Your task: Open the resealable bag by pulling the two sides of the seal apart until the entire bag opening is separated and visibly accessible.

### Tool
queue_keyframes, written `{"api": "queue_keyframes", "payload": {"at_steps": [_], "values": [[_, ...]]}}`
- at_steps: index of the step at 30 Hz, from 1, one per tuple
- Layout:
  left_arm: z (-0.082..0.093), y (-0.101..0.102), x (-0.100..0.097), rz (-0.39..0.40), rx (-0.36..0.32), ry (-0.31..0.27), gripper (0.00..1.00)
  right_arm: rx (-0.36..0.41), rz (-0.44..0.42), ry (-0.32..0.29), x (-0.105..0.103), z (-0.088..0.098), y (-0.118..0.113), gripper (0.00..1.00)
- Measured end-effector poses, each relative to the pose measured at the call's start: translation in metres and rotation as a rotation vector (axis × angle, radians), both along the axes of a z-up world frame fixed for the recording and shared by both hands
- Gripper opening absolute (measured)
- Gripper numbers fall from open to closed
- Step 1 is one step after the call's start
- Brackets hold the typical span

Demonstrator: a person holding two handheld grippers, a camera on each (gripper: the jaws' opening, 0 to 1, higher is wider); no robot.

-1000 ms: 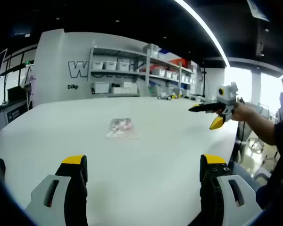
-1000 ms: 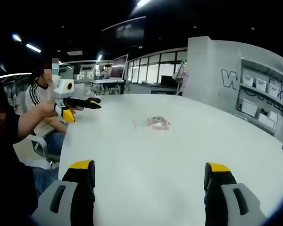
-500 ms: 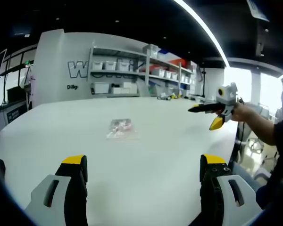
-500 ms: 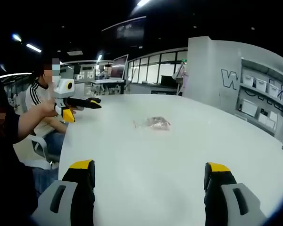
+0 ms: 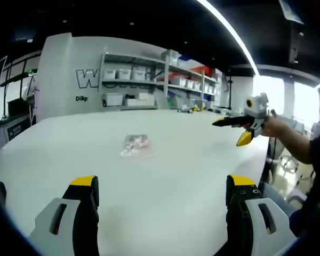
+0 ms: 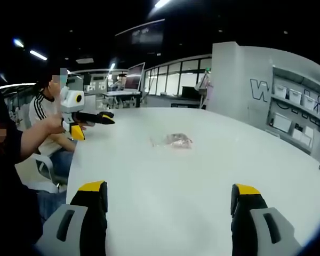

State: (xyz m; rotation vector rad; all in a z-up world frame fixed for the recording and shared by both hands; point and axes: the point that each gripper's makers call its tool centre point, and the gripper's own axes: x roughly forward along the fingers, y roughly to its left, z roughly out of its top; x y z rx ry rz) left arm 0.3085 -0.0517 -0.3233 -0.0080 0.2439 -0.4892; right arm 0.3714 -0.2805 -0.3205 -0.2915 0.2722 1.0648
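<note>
resealable bag [image 5: 135, 145] lies flat mid-table, well apart from both my tongs. near me, my left gripper [image 5: 162, 200] and right gripper [image 6: 170, 205] hang above the white table [image 5: 176, 160], jaws wide apart, holding nothing. farther off, the left gripper view catches shelves of bins [image 5: 144, 85]; the right gripper view catches a seated person [image 6: 45, 114].
</note>
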Motion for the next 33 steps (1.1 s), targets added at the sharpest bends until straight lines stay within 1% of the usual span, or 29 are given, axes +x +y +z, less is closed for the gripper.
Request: {"api": "queue_keyframes", "payload": {"at_steps": [7, 17, 24, 33], "values": [[-0.0025, -0.0001, 0.0001, 0.002, 0.003, 0.006, 0.98, 0.006, -0.003, 0.001, 0.0013, 0.0011, -0.0008, 0.97], [0.0009, -0.0015, -0.0032, -0.001, -0.003, -0.002, 0.98, 0.000, -0.004, 0.005, -0.0004, -0.0015, -0.0002, 0.97], [-0.0011, 0.0017, -0.0022, 0.006, -0.002, 0.003, 0.98, 0.002, -0.003, 0.002, 0.0004, 0.0006, 0.0000, 0.97], [0.0012, 0.0013, 0.0018, 0.002, -0.006, -0.002, 0.98, 0.003, -0.003, -0.004, 0.0042, 0.0033, 0.0035, 0.96]]}}
